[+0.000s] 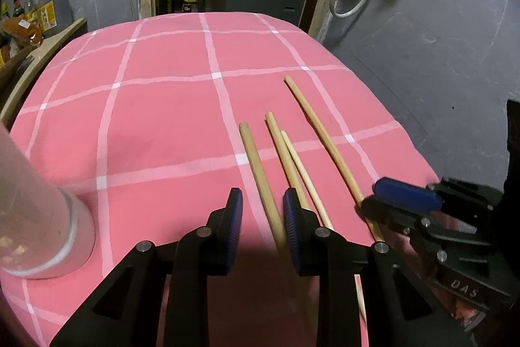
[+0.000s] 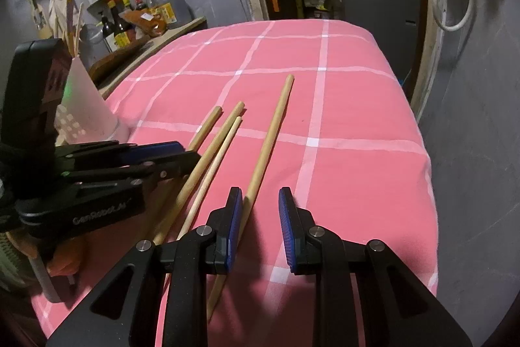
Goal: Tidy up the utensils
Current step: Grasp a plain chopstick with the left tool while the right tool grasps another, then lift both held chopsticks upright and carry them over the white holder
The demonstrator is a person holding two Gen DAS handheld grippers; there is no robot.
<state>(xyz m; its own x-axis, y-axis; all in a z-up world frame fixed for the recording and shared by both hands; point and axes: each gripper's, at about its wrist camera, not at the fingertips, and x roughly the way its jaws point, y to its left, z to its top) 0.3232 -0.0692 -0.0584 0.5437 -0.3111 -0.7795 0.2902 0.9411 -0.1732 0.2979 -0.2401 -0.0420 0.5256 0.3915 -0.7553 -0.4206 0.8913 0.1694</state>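
Note:
Four wooden chopsticks lie side by side on a pink checked cloth (image 1: 162,119). My left gripper (image 1: 263,210) stands open around the leftmost chopstick (image 1: 256,165), which runs close along the right pad with a gap to the left pad. My right gripper (image 2: 260,210) is open too; the rightmost chopstick (image 2: 273,132) passes beside its left pad, and bare cloth shows between the stick and the right pad. Each gripper shows in the other's view: the right gripper (image 1: 370,195) and the left gripper (image 2: 191,156). A white holder (image 2: 87,106) with sticks in it stands at the left.
The two middle chopsticks (image 1: 282,152) lie between my grippers. The translucent holder (image 1: 42,217) is just left of my left gripper. Bottles and packets (image 2: 130,18) crowd a wooden shelf beyond the table's left edge. Grey floor (image 1: 422,54) drops off to the right.

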